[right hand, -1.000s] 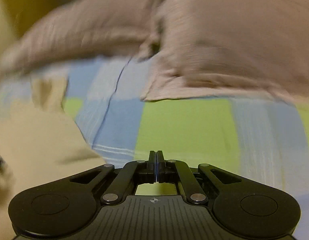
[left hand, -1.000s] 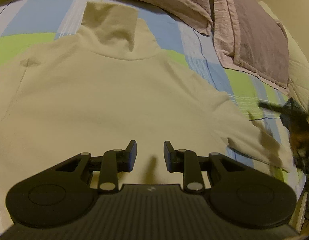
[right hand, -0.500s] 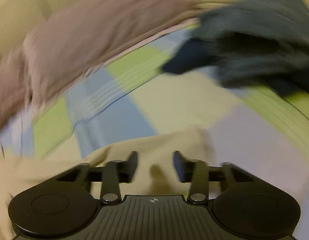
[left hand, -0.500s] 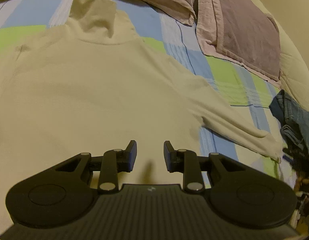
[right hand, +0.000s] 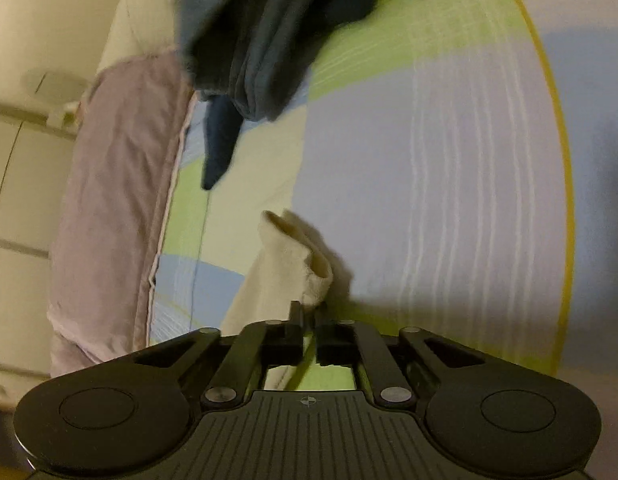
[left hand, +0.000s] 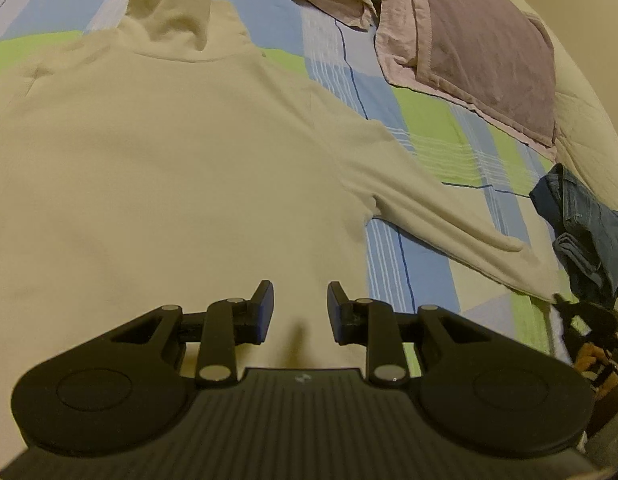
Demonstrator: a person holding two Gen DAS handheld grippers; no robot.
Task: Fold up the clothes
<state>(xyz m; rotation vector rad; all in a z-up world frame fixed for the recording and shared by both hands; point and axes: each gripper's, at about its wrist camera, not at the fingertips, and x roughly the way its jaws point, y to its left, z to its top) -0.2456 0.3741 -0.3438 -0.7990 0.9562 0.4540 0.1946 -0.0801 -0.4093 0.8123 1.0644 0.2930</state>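
A bed with a checked sheet (left hand: 429, 136) of blue, green and white carried mauve pillows (left hand: 481, 44) along its head edge and folded jeans (left hand: 585, 236) near its right edge. A cream sweater (left hand: 169, 168) lay flat across the middle, collar toward the pillows. The left gripper (left hand: 301, 308) hovered over its hem, fingers apart and empty. The right gripper (right hand: 309, 320) had closed on the sleeve cuff (right hand: 297, 264). The sweater's left side ran out of view.
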